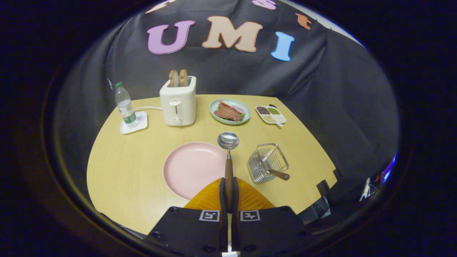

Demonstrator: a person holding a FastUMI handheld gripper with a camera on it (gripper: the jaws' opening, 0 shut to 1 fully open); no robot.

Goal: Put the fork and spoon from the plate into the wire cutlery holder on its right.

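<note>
Wood-handled spoon [228, 157] clamped in hand-held gripper [229, 194], both fingers pressed on handle, bowl pointing straight fwd away from fingers. Long axis runs dead ahead, in line w/ fingers; looks lifted clear of pink plate [189, 167], bowel end over plate's far right rim. Plate otherwise bare.

Wire cutlery holder [267, 162] just right of plate on desk [125, 167], ahead and to right of fingers, near. Already holds one wood-handled utensil [278, 174], prob. the fork, handle leaning out toward lower right; head hidden in wire, so can't confirm.

Key relation: holder lies right-fwd of spoon tip, mouth facing up, while spoon lies about level. Judged next: shift right, tip spoon bowl-down over mouth, then release. Risk: clipping rim or the leaning handle, tipping light basket.
</note>
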